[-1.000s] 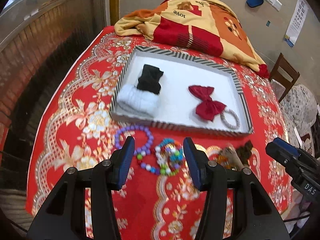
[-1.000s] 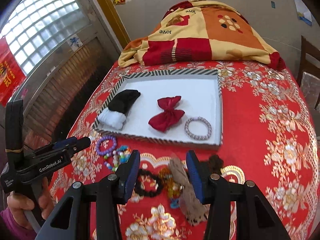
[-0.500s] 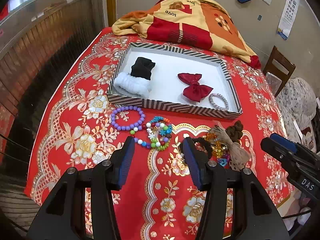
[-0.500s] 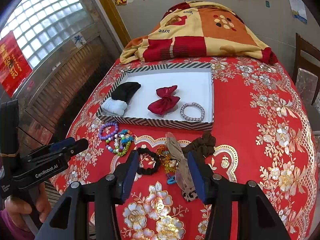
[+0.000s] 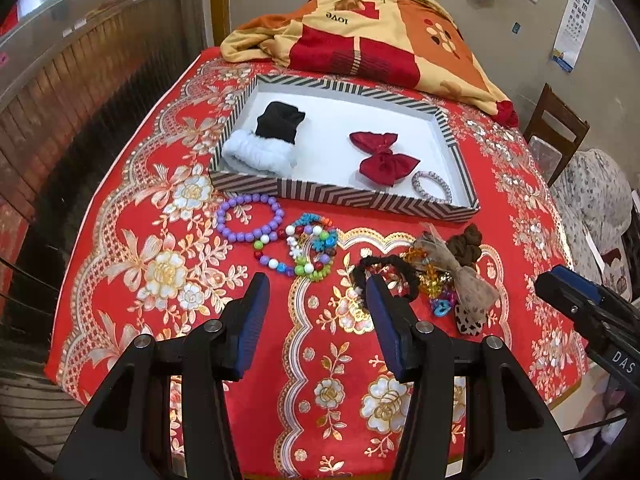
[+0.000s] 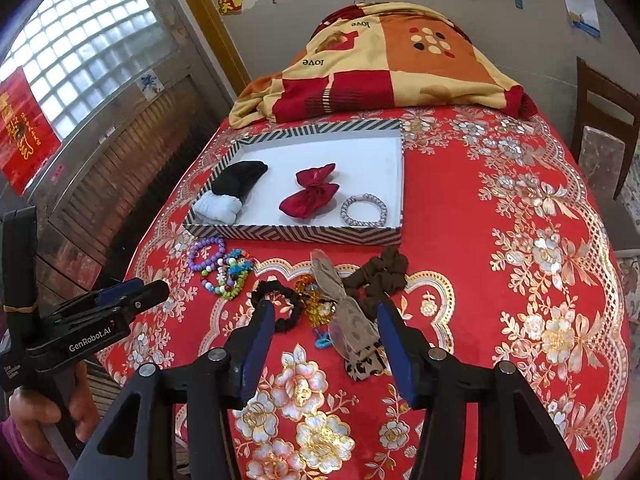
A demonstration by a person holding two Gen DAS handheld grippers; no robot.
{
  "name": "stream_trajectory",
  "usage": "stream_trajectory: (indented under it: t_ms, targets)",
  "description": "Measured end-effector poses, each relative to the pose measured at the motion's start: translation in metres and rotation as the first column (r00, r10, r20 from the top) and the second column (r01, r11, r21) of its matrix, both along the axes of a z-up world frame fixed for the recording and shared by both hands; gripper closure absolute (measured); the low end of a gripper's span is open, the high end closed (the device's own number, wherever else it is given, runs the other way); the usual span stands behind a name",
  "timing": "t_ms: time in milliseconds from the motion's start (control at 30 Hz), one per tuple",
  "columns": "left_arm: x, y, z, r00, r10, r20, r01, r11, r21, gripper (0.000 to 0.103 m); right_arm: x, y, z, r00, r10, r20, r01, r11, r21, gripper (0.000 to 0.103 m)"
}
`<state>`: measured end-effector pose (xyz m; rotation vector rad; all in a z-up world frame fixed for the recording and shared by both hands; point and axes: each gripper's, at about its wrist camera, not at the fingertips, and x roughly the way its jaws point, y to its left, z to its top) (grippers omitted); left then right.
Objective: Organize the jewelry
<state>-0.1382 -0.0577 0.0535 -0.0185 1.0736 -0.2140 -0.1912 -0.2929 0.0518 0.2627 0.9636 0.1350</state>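
**Both claws hang released short of the loose jewelry**

Left claw (image 5: 314,294) hangs released with nothing between its blue pads, tilted down at the red floral desk (image 5: 132,240). Right claw (image 6: 326,326) is likewise parted and empty; its jaws have just been opening a little, and nothing sits between them.

Just beyond the left claw's tips lies the cluster of multicolored bead bracelets (image 5: 308,250), with the purple bead bracelet (image 5: 249,218) touching it on the far left. The black scrunchie (image 5: 384,276) lies right at the left claw's right finger. In the right wrist view that same black scrunchie (image 6: 278,304) sits by the right claw's left finger, and the sheer tan bow (image 6: 344,312) runs lengthwise straight away between the two fingers, so its long axis lies along the reach instead of across it. The brown scrunchie (image 6: 380,274) lies just past it, to the right.

Further off stands the striped tray (image 5: 344,196), already holding a white scrunchie (image 5: 256,154), a black cloth piece (image 5: 280,122), a red bow (image 5: 386,158) and a silver bracelet (image 5: 432,186).

By my reading, the right claw is nearer the bow pile and the left nearer the beads.
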Motion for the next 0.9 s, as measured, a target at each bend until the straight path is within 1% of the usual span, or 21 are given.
stream_trajectory:
  t_ms: [133, 300, 433, 633, 733, 800, 900]
  targets:
    - [0.000, 0.002, -0.007, 1.000, 0.002, -0.024, -0.002, 1.000, 0.001, 0.053, -0.002, -0.005, -0.006, 1.000, -0.013, -0.014, 0.013, 1.000, 0.001, 0.052]
    - [0.001, 0.000, -0.021, 0.997, -0.012, -0.071, 0.011, 1.000, -0.017, 0.053, -0.004, -0.008, -0.021, 0.999, -0.019, -0.049, 0.019, 1.000, -0.003, 0.052]
    - [0.003, -0.006, -0.033, 0.993, -0.040, -0.112, 0.036, 0.999, -0.040, 0.053, -0.003, -0.008, -0.034, 0.997, -0.008, -0.072, 0.008, 1.000, -0.006, 0.052]
    - [0.009, -0.017, -0.047, 0.986, -0.086, -0.144, 0.079, 0.995, -0.055, 0.053, 0.004, -0.012, -0.053, 0.993, -0.018, -0.115, 0.018, 1.000, -0.002, 0.052]
    - [0.015, -0.022, -0.053, 0.983, -0.098, -0.156, 0.088, 0.994, -0.065, 0.052, 0.006, -0.013, -0.055, 0.992, -0.023, -0.122, 0.023, 1.000, -0.003, 0.052]
    - [0.020, -0.026, -0.058, 0.981, -0.107, -0.163, 0.097, 0.993, -0.066, 0.049, 0.008, -0.014, -0.053, 0.992, -0.025, -0.121, 0.025, 1.000, -0.002, 0.052]
    - [0.027, -0.032, -0.067, 0.977, -0.121, -0.177, 0.111, 0.992, -0.066, 0.049, 0.010, -0.013, -0.048, 0.994, -0.019, -0.109, 0.019, 1.000, -0.002, 0.052]
